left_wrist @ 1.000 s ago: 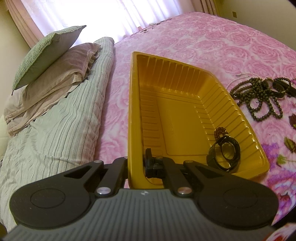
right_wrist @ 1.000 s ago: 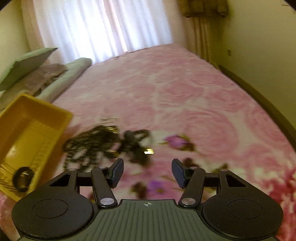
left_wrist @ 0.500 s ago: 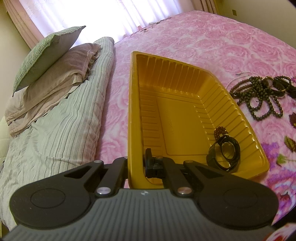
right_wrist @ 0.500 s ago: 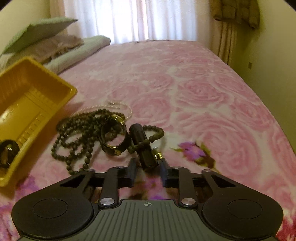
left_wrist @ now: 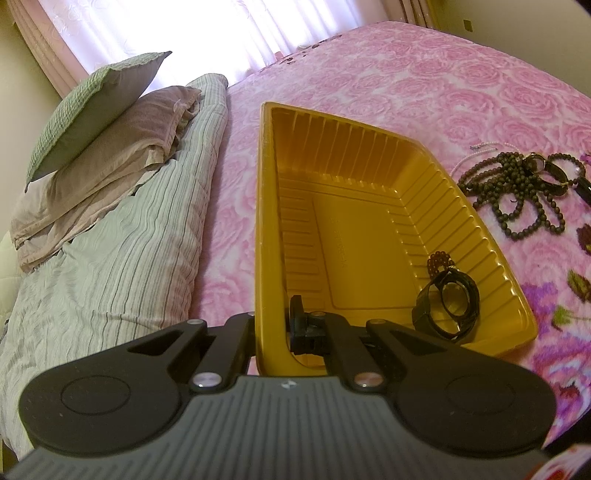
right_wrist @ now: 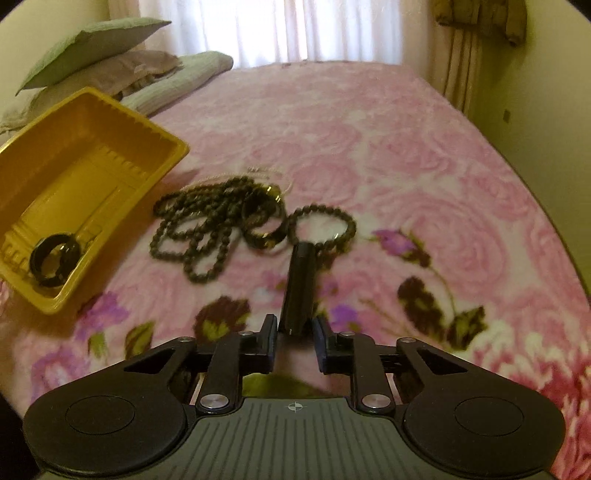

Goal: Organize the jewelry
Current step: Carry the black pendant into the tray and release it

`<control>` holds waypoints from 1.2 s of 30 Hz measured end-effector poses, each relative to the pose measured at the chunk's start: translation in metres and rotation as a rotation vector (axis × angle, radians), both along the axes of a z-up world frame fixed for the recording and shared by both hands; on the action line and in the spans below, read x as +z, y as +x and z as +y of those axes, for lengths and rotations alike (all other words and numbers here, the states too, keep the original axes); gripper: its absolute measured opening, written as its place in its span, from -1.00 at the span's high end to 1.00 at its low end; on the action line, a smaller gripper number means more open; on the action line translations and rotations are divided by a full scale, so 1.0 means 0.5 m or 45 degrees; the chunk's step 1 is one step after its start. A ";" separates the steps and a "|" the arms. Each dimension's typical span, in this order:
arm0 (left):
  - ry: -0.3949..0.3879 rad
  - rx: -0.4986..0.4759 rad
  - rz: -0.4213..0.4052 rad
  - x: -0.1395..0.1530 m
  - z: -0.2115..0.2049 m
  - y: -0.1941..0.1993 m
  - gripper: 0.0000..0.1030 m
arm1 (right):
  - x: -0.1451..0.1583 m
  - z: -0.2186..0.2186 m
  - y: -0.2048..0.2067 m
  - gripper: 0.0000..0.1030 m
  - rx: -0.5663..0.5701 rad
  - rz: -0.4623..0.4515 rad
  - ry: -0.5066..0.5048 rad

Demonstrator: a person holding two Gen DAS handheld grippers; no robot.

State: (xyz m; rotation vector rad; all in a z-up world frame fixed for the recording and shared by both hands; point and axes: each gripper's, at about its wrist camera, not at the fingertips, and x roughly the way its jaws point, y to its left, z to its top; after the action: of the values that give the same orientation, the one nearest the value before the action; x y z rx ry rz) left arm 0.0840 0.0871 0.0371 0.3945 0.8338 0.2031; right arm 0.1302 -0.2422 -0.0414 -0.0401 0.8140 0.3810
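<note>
Left gripper: clamped on the near-left rim of the yellow tray, one finger outside the wall, the other inside.

Yellow tray: ribbed plastic, resting on the pink rose bedspread; in the right wrist view, at 9 o'clock from the loose jewelry. Contents, near-right corner: black watch, with a small dark-red bead bracelet touching it at 12 o'clock.

Right gripper: jaws closed further within the past second, then eased slightly apart; now narrowly spaced on either side of the near end of a black cylindrical piece. Pads close against it; firm contact on both sides cannot be told through the blur.

Black cylindrical piece: pointing toward 12 o'clock from the right gripper, far end over the rim of a dark bead bracelet; whether lifted or lying on the bedspread cannot be told.

Loose jewelry, on the bedspread:
- long dark bead strand, looped in a heap, at 10 o'clock from the cylindrical piece;
- dark bangle with gold trim, between the strand and the dark bead bracelet, touching both;
- thin pale chain, at 12 o'clock from the heap, partly under it.

Background, at 10 o'clock: green pillow stacked on a mauve pillow, over a folded striped quilt; white curtains at 12 o'clock.
</note>
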 end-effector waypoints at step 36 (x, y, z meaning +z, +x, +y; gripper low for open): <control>-0.021 -0.008 -0.005 -0.002 0.006 0.001 0.96 | 0.066 0.325 0.071 0.63 0.353 0.004 0.303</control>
State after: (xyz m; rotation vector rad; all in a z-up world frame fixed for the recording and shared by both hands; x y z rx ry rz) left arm 0.0844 0.0901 0.0359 0.3810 0.8300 0.1907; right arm 0.1657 -0.0798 -0.0081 0.0709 0.7634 0.7377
